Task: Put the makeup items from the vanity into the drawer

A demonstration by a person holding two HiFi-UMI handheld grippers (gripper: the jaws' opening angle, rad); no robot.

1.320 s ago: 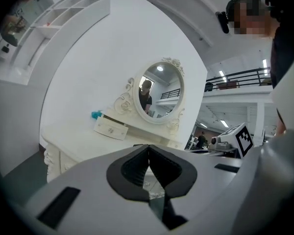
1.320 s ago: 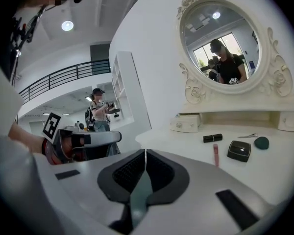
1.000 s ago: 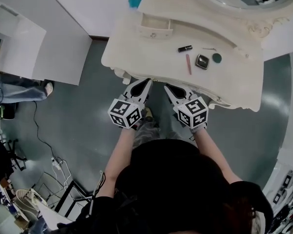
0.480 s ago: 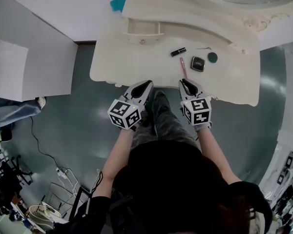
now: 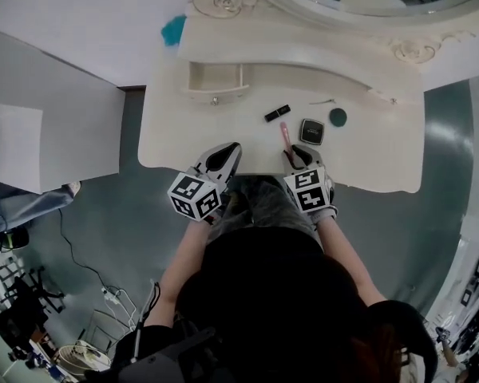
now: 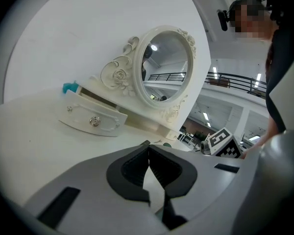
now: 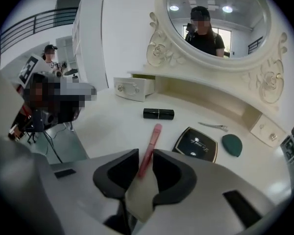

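A cream-white vanity table [image 5: 383,154] with a curved front edge fills the upper half of the head view. An oval mirror in a carved, scrolled cream frame [image 7: 220,18] stands along its back. Left of centre, a small cream drawer with a round metal knob [image 5: 215,80] is pulled open, well apart from the makeup.

The left gripper [image 6: 148,145] hovers over the table's front edge. Its dark fingertips are clenched together with nothing between them.

The right gripper [image 7: 145,152] points steeply down at the tabletop just right of it. Its jaws have just been opening and now stand slightly apart, released. The near end of a slim pink makeup stick [image 7: 155,135] lies between them on the table.

Just right of the stick sits a black square compact with a gold edge [image 7: 196,143]. Beyond the stick's far end lies a black lipstick tube [image 7: 158,113]. A dark green round puff [image 7: 232,145] lies right of the compact, with a thin metal hairpin [image 7: 213,126] near it.
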